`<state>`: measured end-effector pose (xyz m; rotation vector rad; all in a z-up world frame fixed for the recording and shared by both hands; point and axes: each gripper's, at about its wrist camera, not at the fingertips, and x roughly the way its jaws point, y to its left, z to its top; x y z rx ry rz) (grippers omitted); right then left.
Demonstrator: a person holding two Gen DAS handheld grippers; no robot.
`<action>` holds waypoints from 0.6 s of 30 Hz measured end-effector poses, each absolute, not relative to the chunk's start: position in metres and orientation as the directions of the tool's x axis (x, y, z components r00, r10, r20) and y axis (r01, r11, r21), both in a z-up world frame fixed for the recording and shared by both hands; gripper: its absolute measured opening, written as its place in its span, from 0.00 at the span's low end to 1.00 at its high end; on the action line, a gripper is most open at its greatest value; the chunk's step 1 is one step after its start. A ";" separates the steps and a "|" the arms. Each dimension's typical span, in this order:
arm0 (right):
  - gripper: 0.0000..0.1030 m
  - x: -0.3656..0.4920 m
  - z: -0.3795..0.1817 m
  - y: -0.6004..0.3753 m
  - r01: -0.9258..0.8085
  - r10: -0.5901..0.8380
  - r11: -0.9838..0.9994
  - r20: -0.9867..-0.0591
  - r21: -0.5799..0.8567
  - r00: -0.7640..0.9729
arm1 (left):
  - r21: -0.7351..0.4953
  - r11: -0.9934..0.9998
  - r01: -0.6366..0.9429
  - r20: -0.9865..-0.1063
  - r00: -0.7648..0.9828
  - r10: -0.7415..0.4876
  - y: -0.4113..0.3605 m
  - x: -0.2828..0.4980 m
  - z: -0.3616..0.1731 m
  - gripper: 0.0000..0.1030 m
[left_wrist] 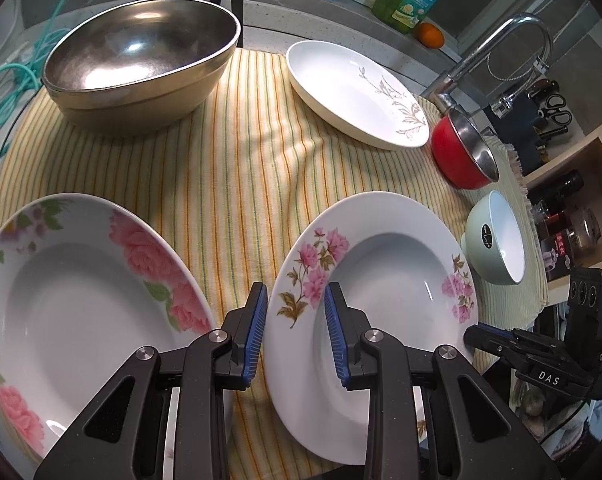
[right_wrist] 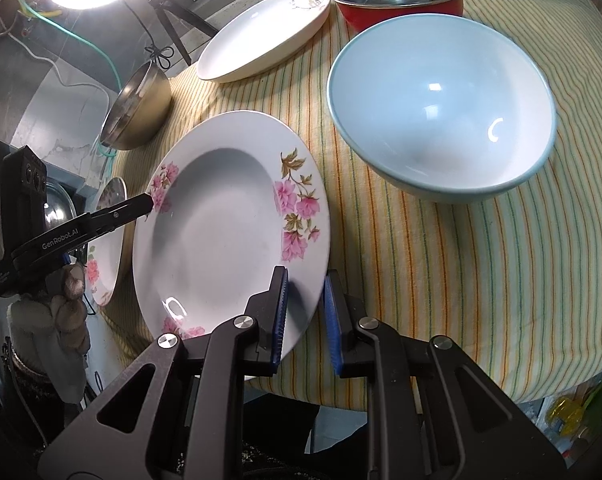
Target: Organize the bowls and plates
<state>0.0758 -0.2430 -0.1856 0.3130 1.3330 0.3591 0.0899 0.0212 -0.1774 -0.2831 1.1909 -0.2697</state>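
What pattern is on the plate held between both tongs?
White plate with pink flowers and olive-brown leaves on its rim, clearest in the right wrist view.

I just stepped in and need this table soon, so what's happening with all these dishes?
A person is sorting plates and bowls on a striped cloth, with a tool in each hand. Both the left tool and the right tool grip opposite edges of the small-flowered plate. A second floral plate, a big metal bowl, an oval white dish, a red pot and a pale blue bowl sit untouched around it.
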 end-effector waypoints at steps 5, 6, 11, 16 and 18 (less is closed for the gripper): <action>0.19 0.074 -0.179 -0.242 -0.093 0.396 0.918 -0.890 0.385 0.224 | -0.345 0.936 0.071 -0.863 0.367 -0.347 0.021 0.089 -0.171 0.27; 0.19 0.074 -0.177 -0.242 -0.096 0.394 0.919 -0.890 0.382 0.228 | -0.345 0.936 0.075 -0.861 0.372 -0.347 0.022 0.089 -0.169 0.27; 0.22 0.075 -0.167 -0.242 -0.112 0.394 0.919 -0.884 0.377 0.250 | -0.340 0.937 0.075 -0.846 0.410 -0.340 0.027 0.087 -0.155 0.28; 0.37 0.078 -0.149 -0.232 -0.162 0.393 0.919 -0.873 0.360 0.287 | -0.344 0.937 0.057 -0.831 0.447 -0.332 0.038 0.079 -0.143 0.33; 0.42 0.080 -0.142 -0.224 -0.205 0.407 0.910 -0.865 0.359 0.293 | -0.341 0.939 0.034 -0.824 0.470 -0.317 0.046 0.074 -0.138 0.42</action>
